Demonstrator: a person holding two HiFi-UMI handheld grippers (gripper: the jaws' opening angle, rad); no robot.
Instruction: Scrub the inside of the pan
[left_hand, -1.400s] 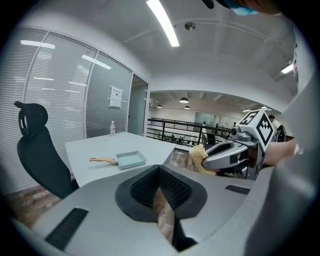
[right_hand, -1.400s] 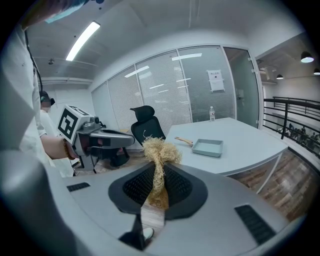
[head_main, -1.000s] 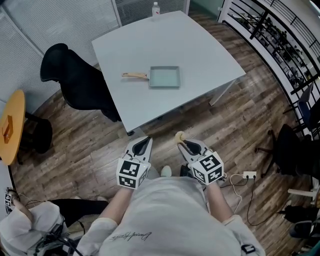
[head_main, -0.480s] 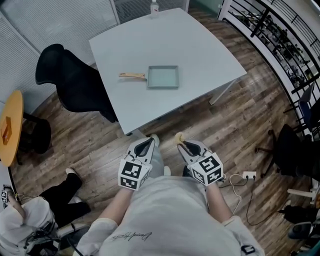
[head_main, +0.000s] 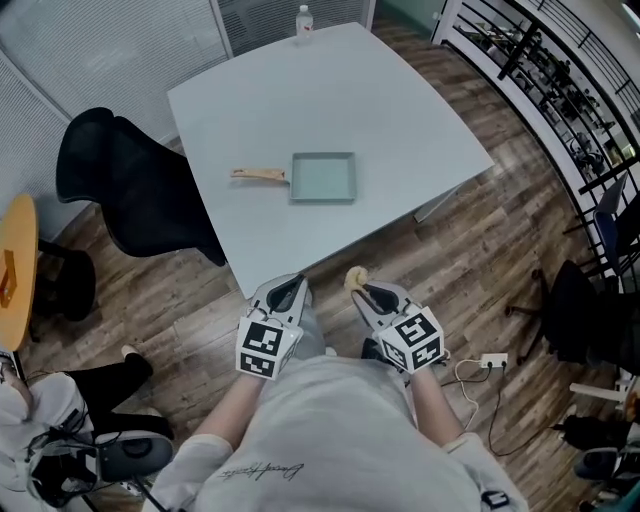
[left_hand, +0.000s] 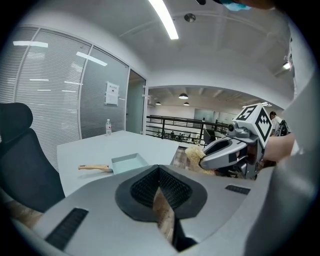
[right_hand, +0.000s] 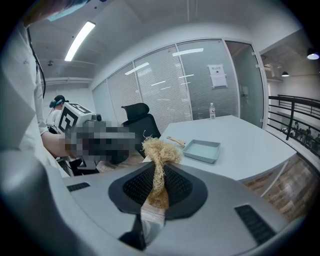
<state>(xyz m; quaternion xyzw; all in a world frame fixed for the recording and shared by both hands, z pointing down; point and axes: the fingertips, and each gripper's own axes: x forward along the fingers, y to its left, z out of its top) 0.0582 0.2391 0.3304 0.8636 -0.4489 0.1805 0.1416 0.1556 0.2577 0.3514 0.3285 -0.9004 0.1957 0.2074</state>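
Your right gripper (head_main: 363, 290) has its jaws clamped on a scrubber (right_hand: 159, 150); your left gripper (head_main: 288, 290) has its jaws closed, empty. The pan (head_main: 323, 177) sits on the desk (head_main: 400, 110) well ahead, between both jaws, handle (head_main: 258, 174) pointing left.

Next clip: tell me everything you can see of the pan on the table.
The pan is shallow and square, pale grey-green, with low walls and a light wooden handle pointing toward the black chair. It lies flat, open side up, near the middle of the pale table. Its inside looks bare. Only the table touches it.
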